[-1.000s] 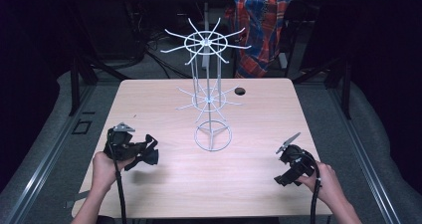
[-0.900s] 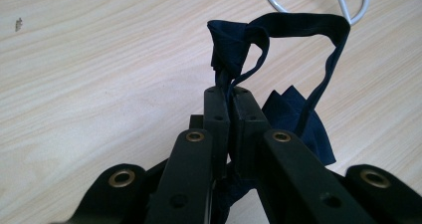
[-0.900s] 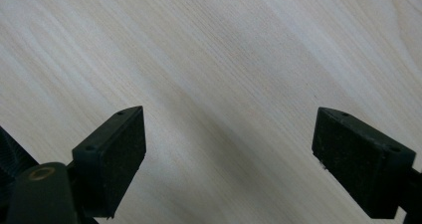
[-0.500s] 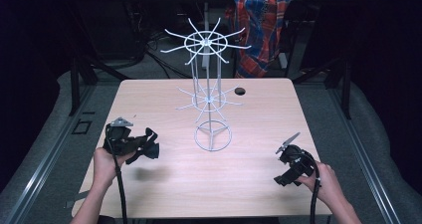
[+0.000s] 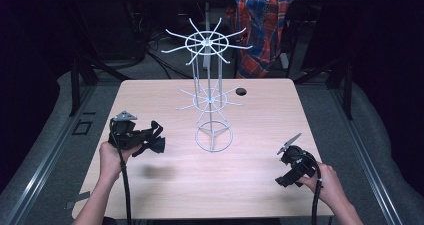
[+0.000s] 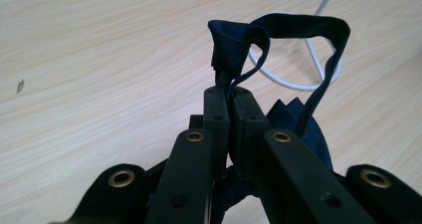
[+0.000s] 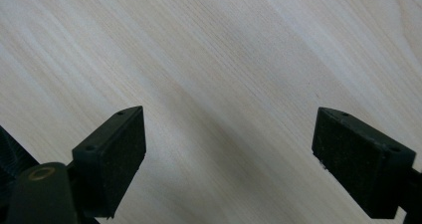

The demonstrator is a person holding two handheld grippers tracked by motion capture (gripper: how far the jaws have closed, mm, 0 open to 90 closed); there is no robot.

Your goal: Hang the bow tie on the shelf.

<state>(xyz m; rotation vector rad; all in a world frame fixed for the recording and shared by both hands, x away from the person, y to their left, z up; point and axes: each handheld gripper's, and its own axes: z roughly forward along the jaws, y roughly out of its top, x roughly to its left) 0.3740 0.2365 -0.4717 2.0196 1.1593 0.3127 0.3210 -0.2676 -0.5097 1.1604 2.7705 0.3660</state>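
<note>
Pinching a dark blue strap between closed jaws, the left gripper holds it; right gripper gapes wide, empty.

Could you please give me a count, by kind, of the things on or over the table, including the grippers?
White wire rack: 1
Dark blue cloth item with a strap, clamped in the left hand-held gripper: 1
Hand-held grippers, that one plus the right hand-held gripper with its jaws spread apart: 2
Total: 4
</note>
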